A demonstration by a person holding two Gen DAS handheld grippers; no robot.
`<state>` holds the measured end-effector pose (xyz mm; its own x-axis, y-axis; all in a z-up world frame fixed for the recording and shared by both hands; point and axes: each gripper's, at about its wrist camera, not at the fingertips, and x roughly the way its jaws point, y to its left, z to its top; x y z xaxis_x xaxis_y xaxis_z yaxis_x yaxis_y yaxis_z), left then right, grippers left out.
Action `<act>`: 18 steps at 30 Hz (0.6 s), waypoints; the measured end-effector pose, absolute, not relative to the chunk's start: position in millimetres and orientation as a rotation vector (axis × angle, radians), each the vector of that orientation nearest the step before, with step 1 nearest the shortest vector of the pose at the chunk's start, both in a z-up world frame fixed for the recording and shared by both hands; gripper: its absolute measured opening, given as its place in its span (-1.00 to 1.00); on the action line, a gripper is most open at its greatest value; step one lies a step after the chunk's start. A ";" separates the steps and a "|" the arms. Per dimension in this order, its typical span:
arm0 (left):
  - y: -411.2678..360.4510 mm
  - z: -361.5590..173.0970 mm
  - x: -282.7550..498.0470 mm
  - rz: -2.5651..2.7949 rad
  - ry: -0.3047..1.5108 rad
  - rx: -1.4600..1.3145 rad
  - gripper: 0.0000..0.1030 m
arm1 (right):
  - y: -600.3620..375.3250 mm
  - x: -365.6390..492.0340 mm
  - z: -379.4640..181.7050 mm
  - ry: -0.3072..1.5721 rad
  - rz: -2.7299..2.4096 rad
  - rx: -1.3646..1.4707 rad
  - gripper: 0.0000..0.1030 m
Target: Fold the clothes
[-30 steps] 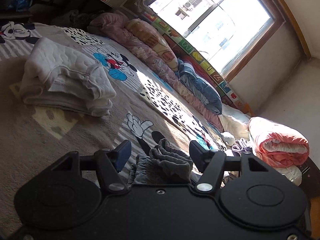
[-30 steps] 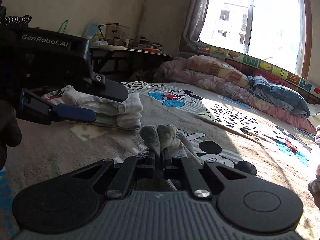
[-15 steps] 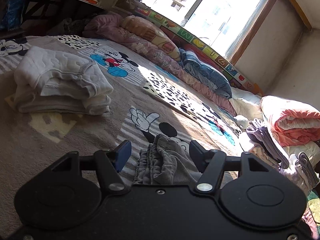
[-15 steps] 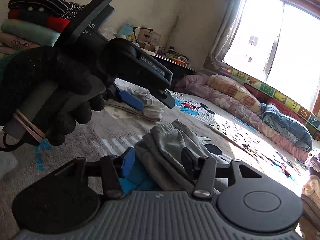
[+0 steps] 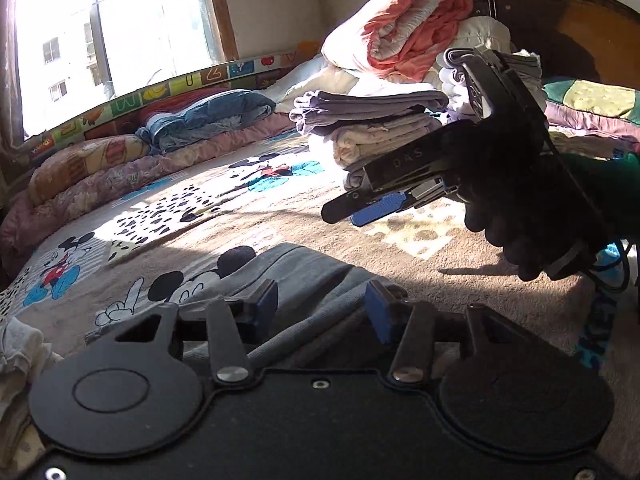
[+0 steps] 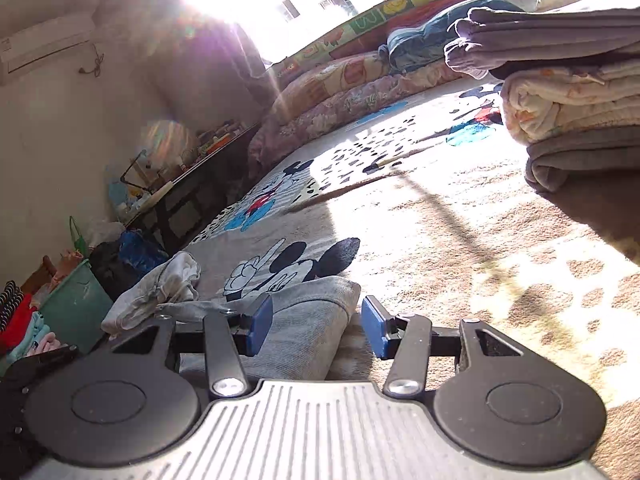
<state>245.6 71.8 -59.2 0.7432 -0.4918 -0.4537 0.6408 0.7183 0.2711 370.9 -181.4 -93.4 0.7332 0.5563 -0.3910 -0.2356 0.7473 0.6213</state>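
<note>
Both my left gripper and right gripper hang spread and empty over the folded grey garment; next probably stacking it.

Open blanket ahead; folded stack blocks right, white garment left.

Bed under a cartoon-mouse blanket

A folded grey garment lies flat on the blanket near the front; a stack of folded clothes sits farther back, rolled quilts line the window side, and a crumpled white garment rests at the edge.
</note>
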 end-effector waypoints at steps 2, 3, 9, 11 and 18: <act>55.3 -67.1 241.7 -0.662 0.349 0.527 -0.05 | -185.0 390.4 -104.9 0.655 0.486 0.624 -0.02; 48.6 -70.6 239.8 -0.668 0.332 0.567 -0.08 | -182.4 397.5 -109.3 0.683 0.507 0.624 -0.02; 29.0 -81.0 247.7 -0.644 0.320 0.649 -0.23 | -171.9 420.3 -129.2 0.788 0.571 0.690 -0.16; 23.3 -85.1 251.7 -0.630 0.324 0.684 -0.23 | -170.5 421.4 -131.7 0.790 0.578 0.703 -0.30; 20.7 -100.0 247.6 -0.643 0.350 0.807 -0.85 | -168.0 425.1 -129.6 0.780 0.577 0.717 -0.86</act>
